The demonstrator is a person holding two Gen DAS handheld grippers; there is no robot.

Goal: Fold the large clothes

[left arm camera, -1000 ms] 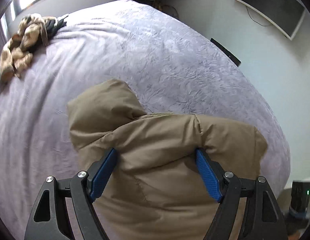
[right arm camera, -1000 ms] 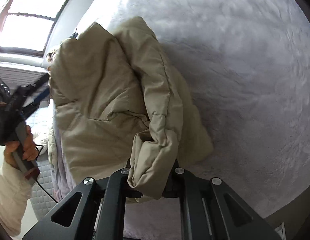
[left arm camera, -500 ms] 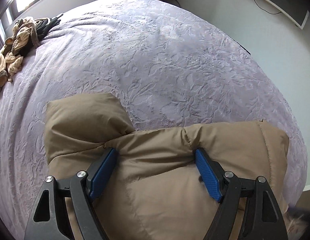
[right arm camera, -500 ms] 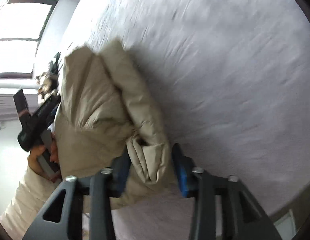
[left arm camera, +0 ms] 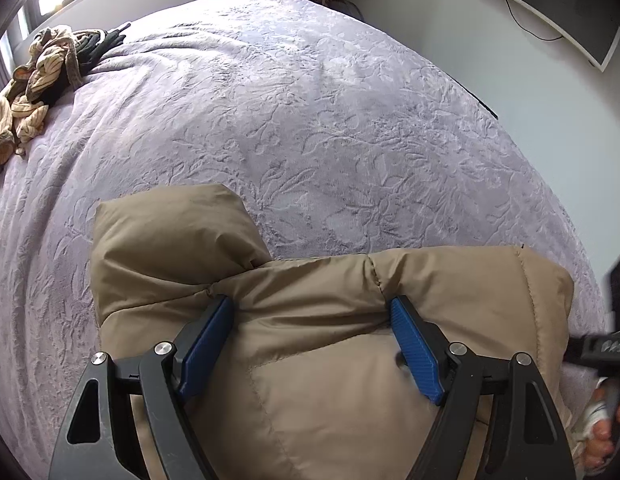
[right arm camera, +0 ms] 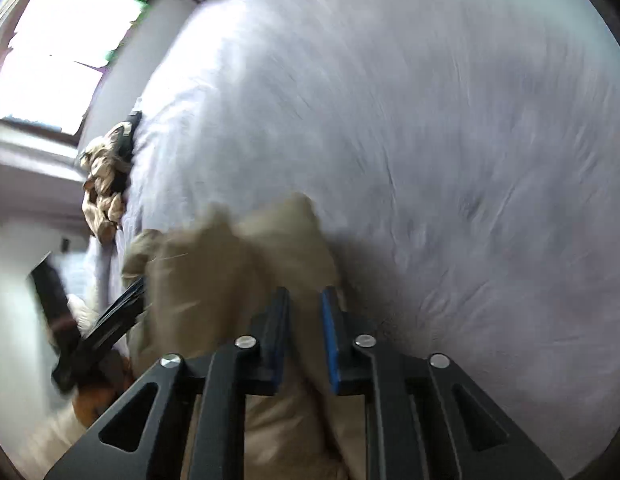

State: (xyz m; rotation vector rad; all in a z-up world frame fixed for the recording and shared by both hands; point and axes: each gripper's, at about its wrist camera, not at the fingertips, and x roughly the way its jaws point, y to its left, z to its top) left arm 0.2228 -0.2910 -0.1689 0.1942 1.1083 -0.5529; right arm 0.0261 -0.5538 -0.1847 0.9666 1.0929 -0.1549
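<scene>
A tan puffer jacket [left arm camera: 318,360] lies bunched at the near edge of the bed [left arm camera: 310,120], one padded corner sticking up at left. My left gripper [left arm camera: 310,312] has its blue pads wide apart with a thick fold of the jacket pressed between them. In the blurred right wrist view the jacket [right arm camera: 229,272] fills the lower middle, and my right gripper [right arm camera: 303,300] has its pads close together on a narrow fold of it. The left gripper [right arm camera: 109,320] shows there at lower left.
A heap of striped beige and dark clothes [left arm camera: 37,80] lies at the bed's far left corner, also seen in the right wrist view [right arm camera: 105,176]. A wall-mounted screen [left arm camera: 550,4] hangs at right. A window [right arm camera: 61,48] is behind the bed.
The jacket has come down from hanging to the near edge of the bed. My right gripper swung fast and now points across the bed, still on its fold. The left grip is unchanged.
</scene>
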